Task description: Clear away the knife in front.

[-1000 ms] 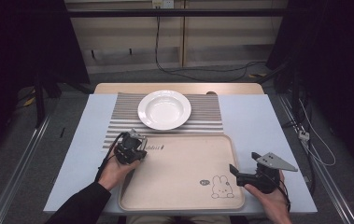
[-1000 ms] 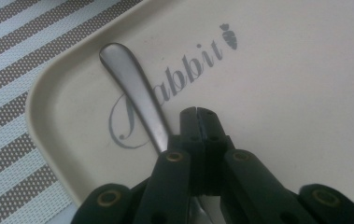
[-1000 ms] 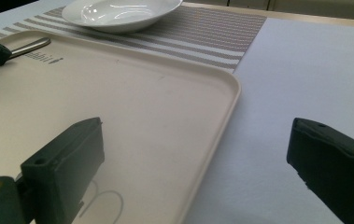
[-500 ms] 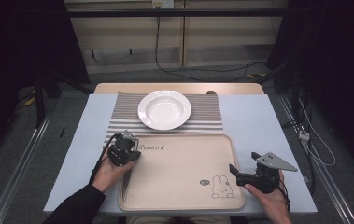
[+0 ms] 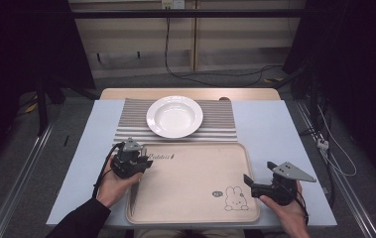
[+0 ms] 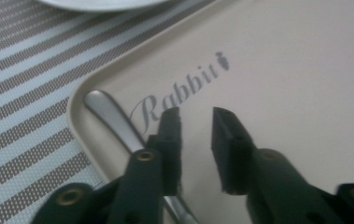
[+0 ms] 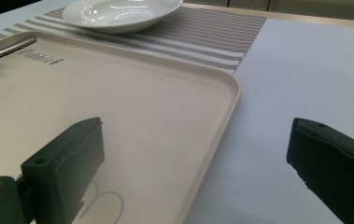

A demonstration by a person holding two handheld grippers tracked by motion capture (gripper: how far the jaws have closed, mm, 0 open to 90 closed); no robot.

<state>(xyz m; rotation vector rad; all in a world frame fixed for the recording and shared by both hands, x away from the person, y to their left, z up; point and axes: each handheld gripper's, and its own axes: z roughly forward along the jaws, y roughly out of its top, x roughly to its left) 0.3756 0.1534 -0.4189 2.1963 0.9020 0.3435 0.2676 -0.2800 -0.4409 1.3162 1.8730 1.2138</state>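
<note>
A silver metal utensil lies flat on the beige rabbit tray, along its left rim. Its handle end also appears far off in the right gripper view. My left gripper hovers over that corner of the tray. Its jaws have just been opening and now stand a little apart, with nothing between them and the utensil passing under the left jaw. My right gripper is wide open over the tray's right front rim, holding nothing.
A white deep plate sits on a striped placemat behind the tray. A pale blue cloth covers the table. The table's edges drop off left, right and front; cables lie on the floor beyond.
The left gripper has shifted a little to the left at the tray's left rear corner. The right gripper has not moved.
</note>
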